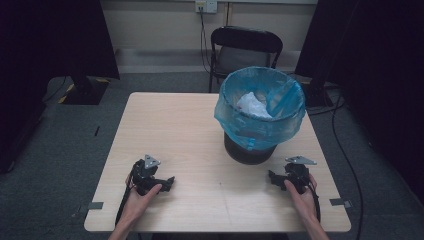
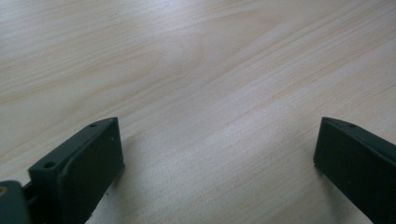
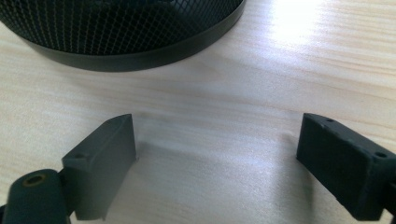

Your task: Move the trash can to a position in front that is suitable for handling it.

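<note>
Pale wood counter (image 1: 200, 130), high view: left gripper (image 1: 167, 184) and right gripper (image 1: 272, 176) rest near the front edge, well apart; black mesh bin (image 1: 249, 150) with blue liner (image 1: 260, 107) stands just beyond the right one. Left gripper view: jaws apart, bare wood between. Right gripper view: jaws apart, nothing between, bin base (image 3: 126, 42) near ahead.
</note>
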Tool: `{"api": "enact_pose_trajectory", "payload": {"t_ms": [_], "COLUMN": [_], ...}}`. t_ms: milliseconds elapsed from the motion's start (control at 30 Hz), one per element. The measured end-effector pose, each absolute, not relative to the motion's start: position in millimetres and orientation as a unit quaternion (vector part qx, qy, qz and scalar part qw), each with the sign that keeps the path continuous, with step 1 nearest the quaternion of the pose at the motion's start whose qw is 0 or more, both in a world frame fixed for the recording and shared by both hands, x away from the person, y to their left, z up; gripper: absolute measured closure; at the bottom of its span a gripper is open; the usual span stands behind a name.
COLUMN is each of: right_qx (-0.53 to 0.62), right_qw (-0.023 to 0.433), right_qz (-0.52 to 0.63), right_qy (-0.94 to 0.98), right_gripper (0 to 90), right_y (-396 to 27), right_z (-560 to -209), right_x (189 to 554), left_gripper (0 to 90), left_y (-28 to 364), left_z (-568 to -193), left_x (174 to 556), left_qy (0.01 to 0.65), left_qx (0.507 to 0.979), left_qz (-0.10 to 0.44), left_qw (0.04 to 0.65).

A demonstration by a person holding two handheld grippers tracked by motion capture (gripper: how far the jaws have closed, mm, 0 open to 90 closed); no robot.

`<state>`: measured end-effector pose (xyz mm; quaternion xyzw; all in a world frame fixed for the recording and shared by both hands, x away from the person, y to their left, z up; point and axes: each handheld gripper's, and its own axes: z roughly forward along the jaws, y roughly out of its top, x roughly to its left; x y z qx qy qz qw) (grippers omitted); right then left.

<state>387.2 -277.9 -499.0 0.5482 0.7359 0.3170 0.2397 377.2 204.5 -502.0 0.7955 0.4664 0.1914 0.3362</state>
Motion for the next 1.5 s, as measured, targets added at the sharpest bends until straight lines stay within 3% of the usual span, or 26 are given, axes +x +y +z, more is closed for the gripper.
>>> {"api": "enact_pose_trajectory", "payload": {"t_ms": [100, 200, 300, 333, 467, 533, 700, 767, 933, 1133, 1333, 1500], "right_qx": [0.551, 0.546, 0.534, 0.523, 0.512, 0.5, 0.484, 0.482, 0.478, 0.47, 0.476, 0.491], "right_qw": [0.237, 0.213, 0.199, 0.191, 0.185, 0.19, 0.193, 0.188, 0.208, 0.217, 0.232, 0.25], "right_qz": [0.32, 0.339, 0.35, 0.364, 0.389, 0.408, 0.422, 0.434, 0.459, 0.461, 0.464, 0.451], "right_qy": [0.734, 0.736, 0.743, 0.746, 0.743, 0.74, 0.742, 0.737, 0.719, 0.721, 0.71, 0.702], "right_gripper": [15.5, 16.0, 16.6, 17.4, 18.2, 21.6, 30.0, 37.3, 36.4, 43.9, 45.2, 54.0], "right_y": [-279, -281, -279, -277, -275, -272, -272, -275, -287, -292, -302, -310], "right_z": [-497, -494, -492, -489, -480, -470, -460, -454, -434, -421, -410, -405], "right_x": [386, 385, 382, 380, 376, 374, 373, 373, 378, 387, 408, 430], "left_gripper": [4.0, 16.8, 15.9, 19.2, 19.5, 18.6, 17.7, 15.5, 15.7, 15.7, 17.7, 18.3], "left_y": [206, 207, 206, 206, 202, 195, 179, 170, 142, 119, 102, 87], "left_z": [-501, -498, -494, -490, -474, -464, -457, -452, -442, -431, -413, -406], "left_x": [375, 373, 374, 375, 376, 375, 381, 385, 399, 426, 464, 492], "left_qy": [0.471, 0.474, 0.467, 0.47, 0.463, 0.446, 0.42, 0.408, 0.367, 0.362, 0.363, 0.373], "left_qx": [0.792, 0.785, 0.789, 0.781, 0.767, 0.763, 0.778, 0.782, 0.803, 0.796, 0.783, 0.771], "left_qz": [0.194, 0.192, 0.185, 0.184, 0.203, 0.202, 0.199, 0.193, 0.198, 0.19, 0.202, 0.202], "left_qw": [0.337, 0.351, 0.355, 0.368, 0.396, 0.423, 0.422, 0.43, 0.426, 0.447, 0.463, 0.476]}}
